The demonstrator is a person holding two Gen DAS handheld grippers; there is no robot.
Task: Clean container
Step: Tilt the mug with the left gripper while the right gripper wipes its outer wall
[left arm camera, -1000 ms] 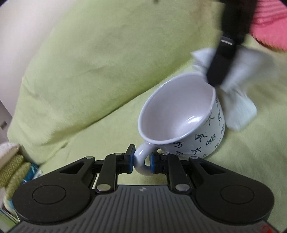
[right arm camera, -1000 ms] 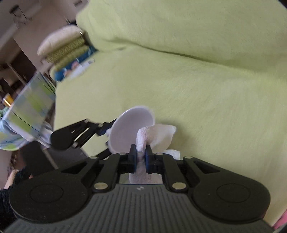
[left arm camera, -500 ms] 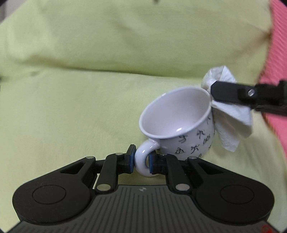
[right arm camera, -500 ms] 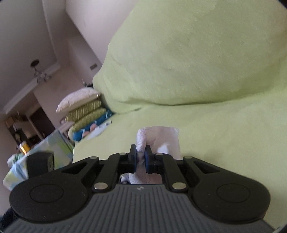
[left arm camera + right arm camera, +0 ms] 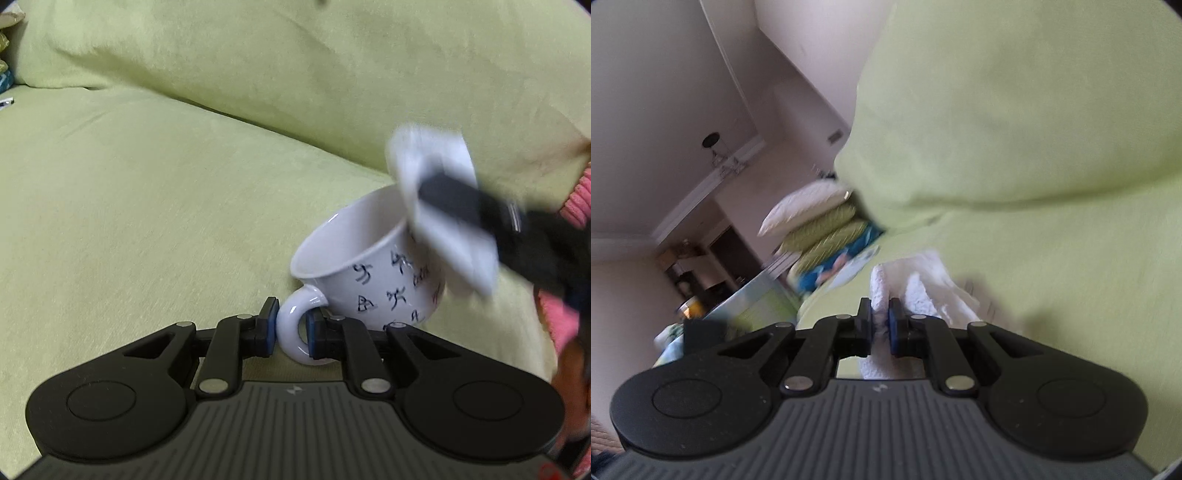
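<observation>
The left gripper [image 5: 291, 326] pinches the handle of the white cup [image 5: 373, 273], whose figured bowl tilts just ahead and to the right of the jaws over the green sofa [image 5: 155, 206]. At the cup's far rim, the right gripper [image 5: 880, 317] has its jaws pressed on a white paper towel [image 5: 923, 284], which bunches ahead of them.

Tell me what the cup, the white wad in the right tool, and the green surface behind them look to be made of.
Cup: likely glazed ceramic; glossy white with highlights on the handle and dark printed figures.
White wad: probably paper towel or tissue; matte, crumpled and faintly embossed, though blurred.
Green surface: soft upholstery fabric, perhaps velvety or chenille; a fine nap and cushion-like folds show.
</observation>
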